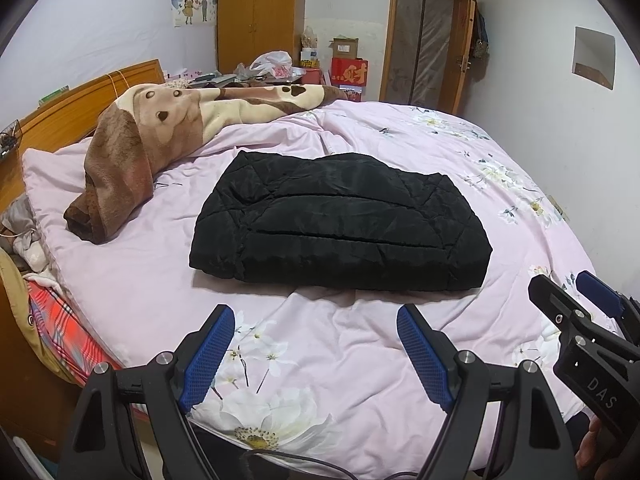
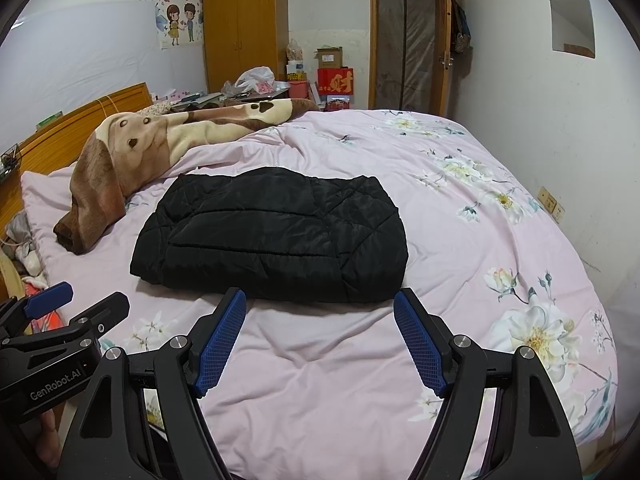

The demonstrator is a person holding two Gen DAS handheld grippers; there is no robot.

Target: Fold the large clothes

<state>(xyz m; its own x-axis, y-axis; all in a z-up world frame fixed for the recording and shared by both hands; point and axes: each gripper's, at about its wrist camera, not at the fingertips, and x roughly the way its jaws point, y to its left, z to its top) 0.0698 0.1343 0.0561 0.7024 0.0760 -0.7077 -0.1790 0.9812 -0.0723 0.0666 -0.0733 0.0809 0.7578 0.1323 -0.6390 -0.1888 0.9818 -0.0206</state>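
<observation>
bed [image 1: 360,360]: pink floral quilt, soft + wrinkled; nothing firm under the load, so any push is likely sinking in and skewing the fold.
blanket [image 1: 132,168]: brown/cream fleece lying bunched at headboard side, near jacket's far-left corner but apart; risk = dragging it along if jacket gets slid that way.
jacket [image 2: 272,236]: black quilted, lying mid-bed as a thick folded rectangle, looking nearly or fully done. Puffy padding is probably springing back; top layer could be creeping open, esp. at rounded left edge. Slick shell = layers sliding on each other if pinched through one layer only.
left tool [image 1: 316,356]: hovering over quilt just short of jacket's near edge, jaws standing wide apart, holding nothing. Risk = catching quilt w/ jacket if going in low.
right tool [image 2: 320,340]: same pose, fingers spread wide, empty, tips just at near hem. Risk = nudging hem and unrolling fold.
both tools: sitting close side by side; could be bumping each other if both reach centre.
</observation>
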